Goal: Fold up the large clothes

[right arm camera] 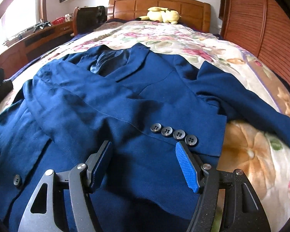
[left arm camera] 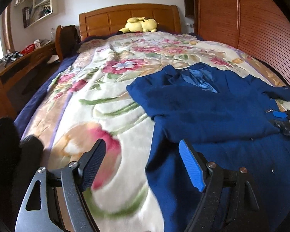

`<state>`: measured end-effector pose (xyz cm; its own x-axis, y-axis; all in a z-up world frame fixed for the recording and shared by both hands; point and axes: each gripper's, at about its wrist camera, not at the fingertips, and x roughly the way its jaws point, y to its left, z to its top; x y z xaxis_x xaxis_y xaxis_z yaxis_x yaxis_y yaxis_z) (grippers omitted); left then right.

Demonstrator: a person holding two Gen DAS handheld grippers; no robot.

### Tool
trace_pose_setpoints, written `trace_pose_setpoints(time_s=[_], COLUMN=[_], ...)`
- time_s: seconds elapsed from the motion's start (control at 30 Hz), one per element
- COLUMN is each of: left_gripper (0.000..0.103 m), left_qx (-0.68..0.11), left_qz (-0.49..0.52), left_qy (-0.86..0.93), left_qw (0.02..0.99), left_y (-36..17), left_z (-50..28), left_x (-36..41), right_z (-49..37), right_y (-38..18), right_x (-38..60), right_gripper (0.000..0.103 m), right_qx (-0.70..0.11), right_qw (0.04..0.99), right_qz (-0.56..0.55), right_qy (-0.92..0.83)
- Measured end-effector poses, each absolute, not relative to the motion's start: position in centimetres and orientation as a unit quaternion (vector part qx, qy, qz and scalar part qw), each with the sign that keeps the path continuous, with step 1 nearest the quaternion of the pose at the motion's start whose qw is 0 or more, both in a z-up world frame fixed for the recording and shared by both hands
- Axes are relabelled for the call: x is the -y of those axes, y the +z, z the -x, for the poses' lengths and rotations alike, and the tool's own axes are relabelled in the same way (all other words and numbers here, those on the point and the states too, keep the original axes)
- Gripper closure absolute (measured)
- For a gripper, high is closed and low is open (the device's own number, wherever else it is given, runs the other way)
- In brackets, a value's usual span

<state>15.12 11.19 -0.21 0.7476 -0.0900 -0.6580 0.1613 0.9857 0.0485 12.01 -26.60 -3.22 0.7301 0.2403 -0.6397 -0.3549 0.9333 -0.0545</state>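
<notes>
While the navy-blue wool suit jacket (right arm camera: 137, 100) lies flat with one sleeve (right arm camera: 98, 104) folded across, both grippers, left (left arm camera: 143, 162) and right (right arm camera: 145, 166), hover wide, empty; a free sleeve (right arm camera: 247, 98) trails toward three o'clock, likely next.

It was a home bedroom. A wide bed (left arm camera: 125, 100) under a floral blanket (left arm camera: 114, 89) filled the room, with a wooden headboard (left arm camera: 129, 17) and a yellow plush toy (left arm camera: 140, 24) lying by it. A slatted wooden wardrobe (left arm camera: 261, 31) stood along one side, a cluttered desk (left arm camera: 19, 63) and wall shelves (left arm camera: 40, 2) along the other. A blue jacket (right arm camera: 125, 100) lay spread on the blanket.
</notes>
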Motion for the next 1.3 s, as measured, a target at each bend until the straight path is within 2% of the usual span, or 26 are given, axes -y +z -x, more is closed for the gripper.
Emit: trace_pose_setpoints(time_s=[0.43,0.87,0.93,1.13,1.3], left_gripper=[0.045,0.047,0.063,0.092,0.098], left_qx=[-0.388,-0.434,-0.439,-0.438,-0.417], left_qz=[-0.054,-0.022,-0.013,0.002,-0.03], left_qy=[-0.086,-0.07,-0.078,-0.102,-0.097], left_qw=[0.916,0.898,0.895,0.893,0.903], left_y=[-1.6,-3.8,-3.9,-2.8,-1.3], left_z=[-25.6,-30.1,-30.3,-30.9,-30.8], left_x=[-7.9,-9.0,-9.1,-9.1,-8.6], right_z=[-10.3,-10.2,-10.2,-10.4,-10.3], right_y=[-3.2,-3.1,-3.1,-3.2,-3.0], right_x=[25.4,25.4,25.3,25.4,25.6], right_gripper=[0.033,0.033,0.033,0.033,0.033], right_qx=[-0.307,-0.306,-0.307,-0.312,-0.307], right_qw=[0.929,0.929,0.928,0.927,0.928], right_qz=[0.113,0.108,0.108,0.105,0.098], right_qy=[0.173,0.179,0.179,0.181,0.187])
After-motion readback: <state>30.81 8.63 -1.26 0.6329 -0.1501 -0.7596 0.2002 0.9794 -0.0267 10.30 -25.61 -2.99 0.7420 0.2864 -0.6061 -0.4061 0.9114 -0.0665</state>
